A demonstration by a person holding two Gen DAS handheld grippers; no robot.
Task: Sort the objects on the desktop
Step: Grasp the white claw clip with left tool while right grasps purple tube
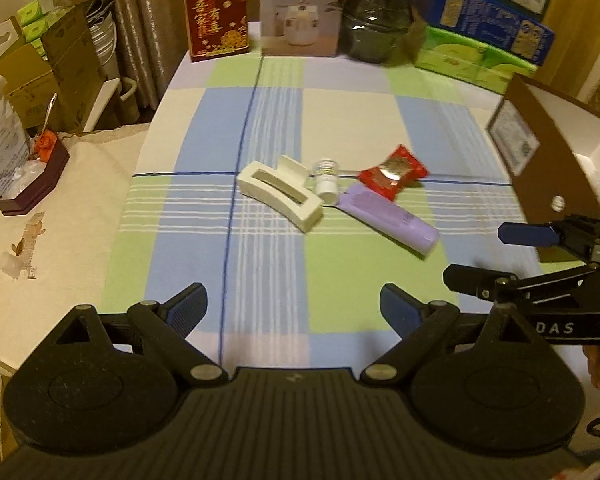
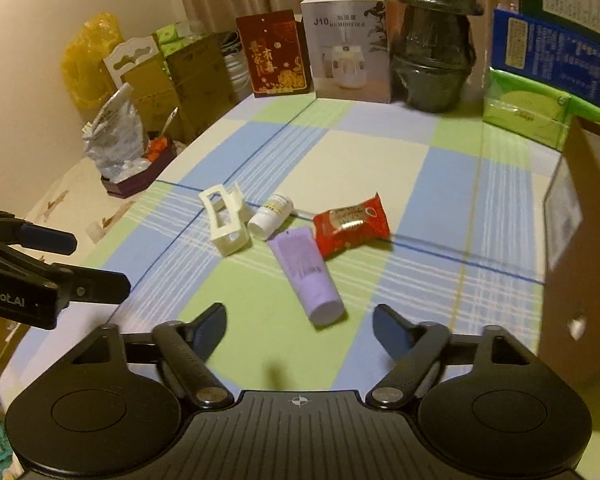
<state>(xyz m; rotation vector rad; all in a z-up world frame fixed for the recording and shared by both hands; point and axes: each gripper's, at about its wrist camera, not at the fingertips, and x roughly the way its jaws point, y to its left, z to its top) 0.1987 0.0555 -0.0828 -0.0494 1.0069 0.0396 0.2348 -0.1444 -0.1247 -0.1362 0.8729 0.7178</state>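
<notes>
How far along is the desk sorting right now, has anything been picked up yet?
Nothing looks sorted yet. The white hair clip, small white bottle, red snack packet and purple tube all lie clustered on the checked tablecloth. Nothing is in hand: the left gripper and right gripper are both open and empty. All four items remain to sort, perhaps into the cardboard box.

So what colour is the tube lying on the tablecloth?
The tube is pale purple, shown best in the right wrist view.
</notes>
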